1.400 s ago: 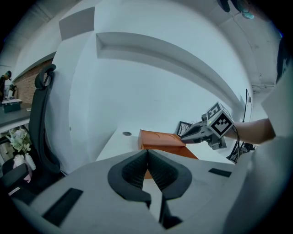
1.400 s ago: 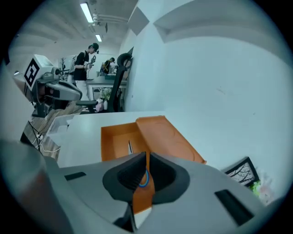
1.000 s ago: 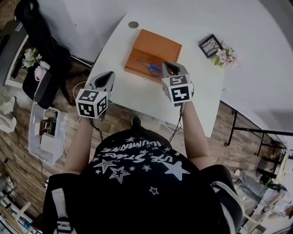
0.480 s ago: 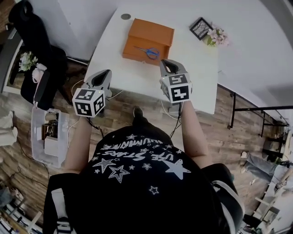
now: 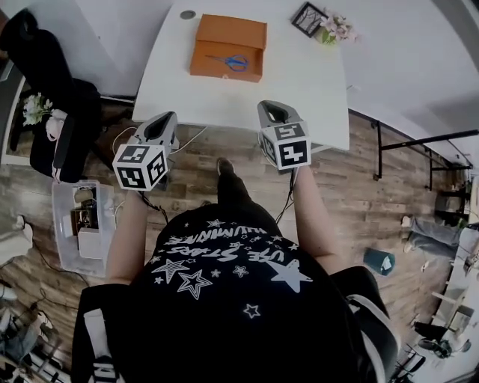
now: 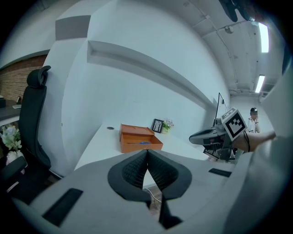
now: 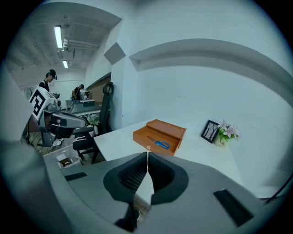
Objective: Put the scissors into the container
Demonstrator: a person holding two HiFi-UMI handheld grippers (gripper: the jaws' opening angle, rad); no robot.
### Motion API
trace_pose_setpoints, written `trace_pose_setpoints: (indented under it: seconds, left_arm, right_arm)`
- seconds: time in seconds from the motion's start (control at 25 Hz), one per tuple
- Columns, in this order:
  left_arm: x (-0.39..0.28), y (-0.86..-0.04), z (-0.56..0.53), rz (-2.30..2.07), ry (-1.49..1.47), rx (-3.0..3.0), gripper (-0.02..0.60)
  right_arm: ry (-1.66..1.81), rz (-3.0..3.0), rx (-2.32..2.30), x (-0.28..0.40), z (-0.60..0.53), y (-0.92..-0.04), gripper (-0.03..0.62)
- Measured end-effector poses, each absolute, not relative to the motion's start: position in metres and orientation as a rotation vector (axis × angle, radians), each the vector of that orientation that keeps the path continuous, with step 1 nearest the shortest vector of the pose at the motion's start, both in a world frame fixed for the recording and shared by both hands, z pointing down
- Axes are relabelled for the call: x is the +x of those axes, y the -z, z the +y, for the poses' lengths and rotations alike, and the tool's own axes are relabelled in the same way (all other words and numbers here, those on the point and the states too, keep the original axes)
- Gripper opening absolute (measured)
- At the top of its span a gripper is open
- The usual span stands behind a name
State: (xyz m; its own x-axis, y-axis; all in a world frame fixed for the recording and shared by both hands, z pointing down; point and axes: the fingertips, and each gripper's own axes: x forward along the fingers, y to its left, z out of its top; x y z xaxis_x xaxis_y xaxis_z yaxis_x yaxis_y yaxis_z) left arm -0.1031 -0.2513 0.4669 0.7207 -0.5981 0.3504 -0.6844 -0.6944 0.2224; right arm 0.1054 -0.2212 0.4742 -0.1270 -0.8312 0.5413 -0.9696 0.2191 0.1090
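Blue-handled scissors (image 5: pixel 230 61) (image 7: pixel 161 144) lie inside the orange container (image 5: pixel 227 47) (image 6: pixel 139 139) (image 7: pixel 160 135), which stands on the white table (image 5: pixel 247 90). Both grippers hang off the table's near edge, well short of the container. My left gripper (image 5: pixel 166 124) (image 6: pixel 147 155) is shut with nothing between its jaws. My right gripper (image 5: pixel 271 112) (image 7: pixel 147 157) is shut and empty too.
A small picture frame (image 5: pixel 308 18) and a pot of pink flowers (image 5: pixel 336 28) stand at the table's far right. A round dark disc (image 5: pixel 188 14) lies at the far left. A black office chair (image 5: pixel 45 82) and a clear storage bin (image 5: pixel 78 228) stand on the wooden floor at left.
Both grippers have drawn back from the table towards the person. The table and the container now sit farther away, near the top of the head view. The scissors stay in the container.
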Motion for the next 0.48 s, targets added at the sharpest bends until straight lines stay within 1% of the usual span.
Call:
trace_pose_setpoints:
  seconds: [0.28, 0.48]
  left_arm:
    - [-0.107, -0.485, -0.227, -0.939, -0.398, 2.586, 0.018]
    - [-0.110, -0.491, -0.220, -0.920, -0.406, 2.587, 0.018]
  right_arm:
    - [-0.479, -2.000, 1.647, 0.094, -0.176, -0.503, 0.048]
    - [-0.502, -2.001, 1.665, 0.090, -0.164, -0.509, 0.048]
